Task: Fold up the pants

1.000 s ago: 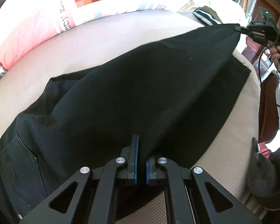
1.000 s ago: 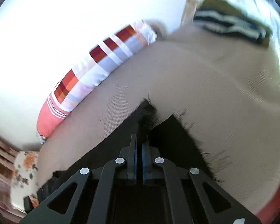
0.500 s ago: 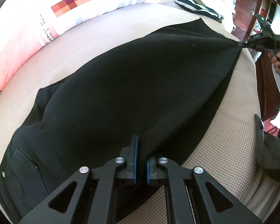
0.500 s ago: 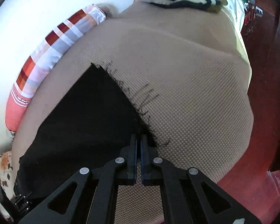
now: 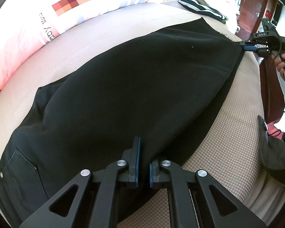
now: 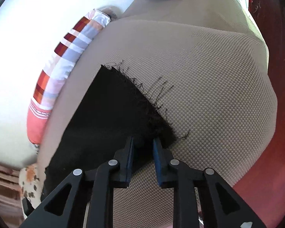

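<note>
So far I have the black fabric pants (image 5: 134, 87) doubled lengthwise on the beige woven bed cover (image 5: 228, 152), one leg laid over the other, with a thin strip of the lower leg showing along the near edge. I judge the first fold done or nearly so; the crosswise folds, hem toward waist, are not yet made.

My left gripper (image 5: 143, 163) has its blue-padded jaws pinched on the near edge of the pants, around the upper leg, with only a narrow gap filled by cloth. My right gripper (image 6: 143, 148) is at the frayed hem corner (image 6: 161, 121). Its jaws stand slightly apart in the right wrist view, with dark cloth between them at the tips, and I cannot tell for certain whether they grip or have just let go. From the left wrist view, that gripper sits right at the hem corner, touching the cloth.

The pants lie across the middle of the bed cover. Their long axis runs from the waist and back pocket (image 5: 22, 172), at the lower left of the left wrist view, to the hem at the upper right, roughly along the pink and white patterned pillow (image 5: 38, 32) behind them. A folded striped dark garment (image 5: 201, 7) lies well apart beyond the hem end.

Next I would check the two legs line up before bringing the hem toward the waist.
</note>
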`<state>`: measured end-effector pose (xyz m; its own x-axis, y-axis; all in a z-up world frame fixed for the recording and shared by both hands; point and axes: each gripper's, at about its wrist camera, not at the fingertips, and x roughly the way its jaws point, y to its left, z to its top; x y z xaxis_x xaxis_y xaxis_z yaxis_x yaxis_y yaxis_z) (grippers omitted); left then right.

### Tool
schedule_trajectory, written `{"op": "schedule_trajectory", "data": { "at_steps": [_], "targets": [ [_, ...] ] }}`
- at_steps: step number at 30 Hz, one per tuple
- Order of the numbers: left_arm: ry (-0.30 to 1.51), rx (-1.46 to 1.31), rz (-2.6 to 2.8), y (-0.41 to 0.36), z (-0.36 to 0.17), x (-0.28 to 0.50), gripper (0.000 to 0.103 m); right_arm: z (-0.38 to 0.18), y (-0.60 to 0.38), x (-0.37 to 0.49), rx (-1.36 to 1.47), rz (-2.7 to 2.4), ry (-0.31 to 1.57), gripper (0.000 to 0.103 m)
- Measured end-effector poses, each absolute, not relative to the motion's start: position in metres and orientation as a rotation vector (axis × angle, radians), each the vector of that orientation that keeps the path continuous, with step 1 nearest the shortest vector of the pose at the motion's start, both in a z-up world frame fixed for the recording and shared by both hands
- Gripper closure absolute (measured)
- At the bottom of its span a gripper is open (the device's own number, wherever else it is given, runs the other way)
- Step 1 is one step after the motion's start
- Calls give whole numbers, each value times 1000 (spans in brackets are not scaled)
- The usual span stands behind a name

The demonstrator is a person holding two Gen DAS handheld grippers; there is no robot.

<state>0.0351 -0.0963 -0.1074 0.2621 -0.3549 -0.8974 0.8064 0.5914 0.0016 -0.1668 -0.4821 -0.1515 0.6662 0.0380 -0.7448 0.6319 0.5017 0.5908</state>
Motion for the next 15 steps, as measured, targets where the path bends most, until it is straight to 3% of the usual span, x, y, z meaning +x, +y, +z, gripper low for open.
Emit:
{"op": "schedule_trajectory", "data": {
  "at_steps": [3,5,11,15],
  "targets": [
    [1030,518,-835,-96,-107,35,96,-157,-485,-161,1037,-397,763,83],
    [1030,517,-832,-96,-107,35,96,-156,-485,-157,1032,-398,762,99],
    [1017,479,-857,-89,-96,32,96,-114,-465,-164,852,-460,722,102],
    [1016,483,-893,-86,-95,29,96,-116,-459,-169,793,-502,758,102]
  ]
}}
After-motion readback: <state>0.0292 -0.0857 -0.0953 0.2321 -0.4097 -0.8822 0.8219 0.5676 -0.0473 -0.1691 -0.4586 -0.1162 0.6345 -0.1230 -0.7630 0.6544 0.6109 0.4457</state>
